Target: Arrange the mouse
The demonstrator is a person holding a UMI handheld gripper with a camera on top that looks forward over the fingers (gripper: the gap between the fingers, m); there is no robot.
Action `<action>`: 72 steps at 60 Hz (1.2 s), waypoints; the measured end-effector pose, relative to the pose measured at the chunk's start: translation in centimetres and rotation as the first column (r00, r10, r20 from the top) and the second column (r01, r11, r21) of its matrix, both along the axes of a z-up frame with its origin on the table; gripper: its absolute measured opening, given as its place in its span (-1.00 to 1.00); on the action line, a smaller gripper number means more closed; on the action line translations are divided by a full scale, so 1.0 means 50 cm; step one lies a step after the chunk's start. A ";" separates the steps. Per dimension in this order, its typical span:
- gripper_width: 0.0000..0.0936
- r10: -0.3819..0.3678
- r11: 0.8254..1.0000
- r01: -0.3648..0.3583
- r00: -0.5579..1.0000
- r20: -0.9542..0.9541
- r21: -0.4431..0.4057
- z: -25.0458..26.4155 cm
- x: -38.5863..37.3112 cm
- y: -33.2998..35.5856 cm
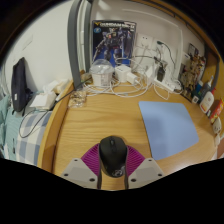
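Note:
A black computer mouse (112, 155) sits between my gripper's (112, 150) two fingers, and the magenta pads (90, 160) press on both of its sides. The gripper is shut on the mouse. The mouse hangs over the near part of a wooden desk (100, 118). A light blue mouse mat (168, 125) lies flat on the desk, ahead of the fingers and to the right, with nothing on it.
Along the back of the desk are white cables and a white power strip (128, 76), and a poster (112, 45) leans against the wall. Bottles and small items (205, 100) line the right edge. A dark monitor (20, 80) and papers stand at the left.

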State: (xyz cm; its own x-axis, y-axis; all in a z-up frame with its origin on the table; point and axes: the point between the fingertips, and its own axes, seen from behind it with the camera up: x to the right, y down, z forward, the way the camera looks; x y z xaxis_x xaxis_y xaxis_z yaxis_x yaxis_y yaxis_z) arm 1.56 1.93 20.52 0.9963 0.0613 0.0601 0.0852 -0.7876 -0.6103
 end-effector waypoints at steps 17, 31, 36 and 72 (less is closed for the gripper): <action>-0.35 0.010 0.974 -0.007 1.000 -0.013 0.228 0.366 0.094 0.110; -0.35 -0.076 0.942 0.055 0.996 0.051 0.331 0.475 0.291 0.243; -0.36 -0.101 0.949 0.081 0.993 0.053 0.304 0.441 0.355 0.270; -0.35 -0.027 0.999 0.027 1.000 0.006 -0.031 -0.002 0.476 0.246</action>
